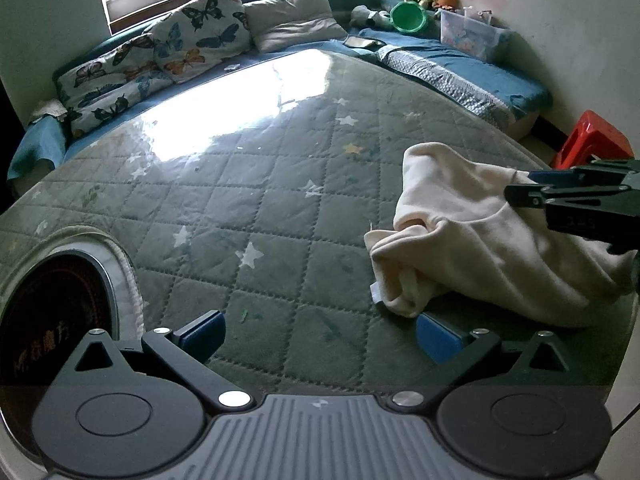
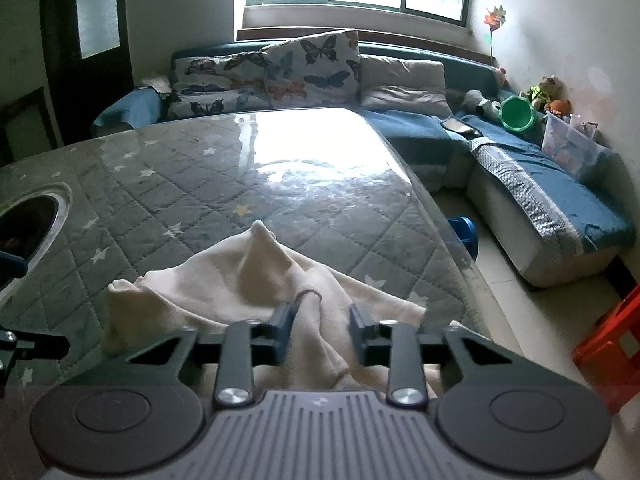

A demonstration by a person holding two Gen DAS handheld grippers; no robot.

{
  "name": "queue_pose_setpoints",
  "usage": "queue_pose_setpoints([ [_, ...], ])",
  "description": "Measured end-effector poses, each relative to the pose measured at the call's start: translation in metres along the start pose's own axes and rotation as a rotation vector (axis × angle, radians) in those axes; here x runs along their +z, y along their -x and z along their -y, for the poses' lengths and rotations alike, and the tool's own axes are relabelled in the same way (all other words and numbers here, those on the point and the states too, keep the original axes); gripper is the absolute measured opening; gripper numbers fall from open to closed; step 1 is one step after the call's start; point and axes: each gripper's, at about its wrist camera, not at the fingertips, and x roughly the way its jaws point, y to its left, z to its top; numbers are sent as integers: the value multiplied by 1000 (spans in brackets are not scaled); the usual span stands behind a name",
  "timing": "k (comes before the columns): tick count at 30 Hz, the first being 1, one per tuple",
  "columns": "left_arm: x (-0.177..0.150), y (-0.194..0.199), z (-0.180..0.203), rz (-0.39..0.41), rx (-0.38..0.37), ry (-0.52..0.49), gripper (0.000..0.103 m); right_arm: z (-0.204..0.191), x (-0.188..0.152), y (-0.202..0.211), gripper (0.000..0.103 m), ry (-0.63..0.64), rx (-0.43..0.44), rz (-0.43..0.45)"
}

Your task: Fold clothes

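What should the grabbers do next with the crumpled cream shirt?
Probably close the right gripper on the crumpled cream fleece garment: its jaws stand partly open with cloth between them. The left gripper is wide open beside the heap.

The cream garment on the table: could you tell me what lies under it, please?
The cream garment lies crumpled on the grey star-print quilted table cover, which shows all round it. Whatever lies directly beneath its folds is hidden.
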Motion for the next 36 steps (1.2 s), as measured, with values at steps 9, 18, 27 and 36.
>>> queue_pose_setpoints([
  [9,-2,3,-6,10,4,5,103,-15,-7,34,9,33,67,68],
  [18,-1,10,-18,26,13,33,103,-48,-23,76,4,115,172,107],
  [27,0,20,-24,52,7,50,103,-92,-50,94,4,210,281,78],
  [36,2,34,-13,84,-27,20,103,-118,-64,90,4,236,310,63],
])
